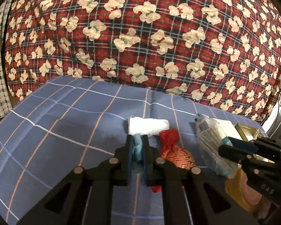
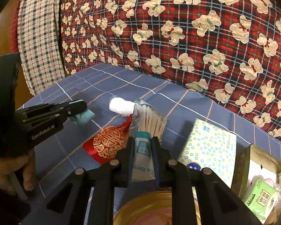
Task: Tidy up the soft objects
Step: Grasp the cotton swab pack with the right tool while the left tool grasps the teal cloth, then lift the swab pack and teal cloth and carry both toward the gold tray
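Clenched in the right tongs, a clear crinkly bag of cotton swabs points away toward the quilt, long axis along the fingers; light and slippery, likely best held at its stiff sealed end. Left tongs pinch a small limp teal cloth (hanging just above the blue checked bedsheet).
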`<action>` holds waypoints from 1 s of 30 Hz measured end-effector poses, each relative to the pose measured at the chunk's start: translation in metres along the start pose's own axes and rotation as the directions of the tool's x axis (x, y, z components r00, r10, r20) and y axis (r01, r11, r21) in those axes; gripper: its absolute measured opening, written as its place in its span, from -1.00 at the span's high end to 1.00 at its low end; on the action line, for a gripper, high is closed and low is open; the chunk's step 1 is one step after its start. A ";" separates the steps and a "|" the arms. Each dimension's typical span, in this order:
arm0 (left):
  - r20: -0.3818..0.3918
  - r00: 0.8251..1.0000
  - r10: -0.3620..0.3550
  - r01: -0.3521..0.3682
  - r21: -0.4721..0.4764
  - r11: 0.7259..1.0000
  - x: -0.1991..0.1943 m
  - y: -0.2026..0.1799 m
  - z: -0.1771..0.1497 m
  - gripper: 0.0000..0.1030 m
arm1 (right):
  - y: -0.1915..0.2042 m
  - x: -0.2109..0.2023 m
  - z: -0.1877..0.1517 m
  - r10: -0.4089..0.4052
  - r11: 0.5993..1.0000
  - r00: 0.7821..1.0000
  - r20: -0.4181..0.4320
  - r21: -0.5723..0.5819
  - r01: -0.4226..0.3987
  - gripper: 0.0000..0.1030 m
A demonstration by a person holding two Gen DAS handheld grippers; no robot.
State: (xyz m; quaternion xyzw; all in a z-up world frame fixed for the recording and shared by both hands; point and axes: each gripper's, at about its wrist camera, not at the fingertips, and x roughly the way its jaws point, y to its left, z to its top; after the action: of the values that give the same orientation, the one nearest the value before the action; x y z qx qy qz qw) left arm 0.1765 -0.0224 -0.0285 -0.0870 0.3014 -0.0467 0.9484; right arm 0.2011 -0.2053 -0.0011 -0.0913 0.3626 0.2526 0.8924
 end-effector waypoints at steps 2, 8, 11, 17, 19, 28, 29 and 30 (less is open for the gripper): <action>0.008 1.000 -0.005 0.005 0.000 1.000 -0.002 -0.001 0.000 0.88 | 0.001 -0.002 0.000 0.008 1.000 1.000 0.015 -0.001 -0.008 0.62; 0.030 0.999 -0.018 0.018 0.016 1.000 -0.006 -0.007 0.000 0.88 | 0.000 -0.005 0.000 0.007 1.000 0.999 0.043 0.009 -0.008 0.62; 0.033 0.999 -0.020 0.019 0.022 1.000 -0.006 -0.009 0.000 0.88 | 0.000 -0.005 0.000 0.011 1.000 0.999 0.049 0.011 -0.012 0.62; 0.059 0.998 -0.028 0.027 0.024 0.999 -0.011 -0.010 0.001 0.88 | 0.002 -0.010 0.001 0.015 1.000 0.997 0.081 0.012 -0.016 0.62; 0.065 0.997 -0.032 0.030 0.025 0.999 -0.012 -0.011 0.001 0.88 | 0.001 -0.011 0.001 0.015 1.000 0.996 0.087 0.014 -0.016 0.62; 0.079 0.996 -0.030 0.027 0.041 0.999 -0.015 -0.017 0.000 0.88 | 0.000 -0.015 0.000 0.015 1.000 0.994 0.108 0.024 -0.018 0.62; 0.080 0.996 -0.029 0.025 0.044 0.999 -0.015 -0.017 0.000 0.88 | 0.000 -0.015 0.000 0.015 1.000 0.994 0.111 0.025 -0.018 0.62; 0.084 0.996 -0.023 0.019 0.049 0.999 -0.015 -0.018 0.000 0.88 | 0.000 -0.016 0.000 0.014 0.999 0.993 0.115 0.027 -0.018 0.62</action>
State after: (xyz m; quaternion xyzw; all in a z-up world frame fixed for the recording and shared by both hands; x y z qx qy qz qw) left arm 0.1635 -0.0382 -0.0165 -0.0694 0.2591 -0.0603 0.9615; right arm 0.1918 -0.2114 0.0102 -0.0613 0.3147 0.2595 0.9110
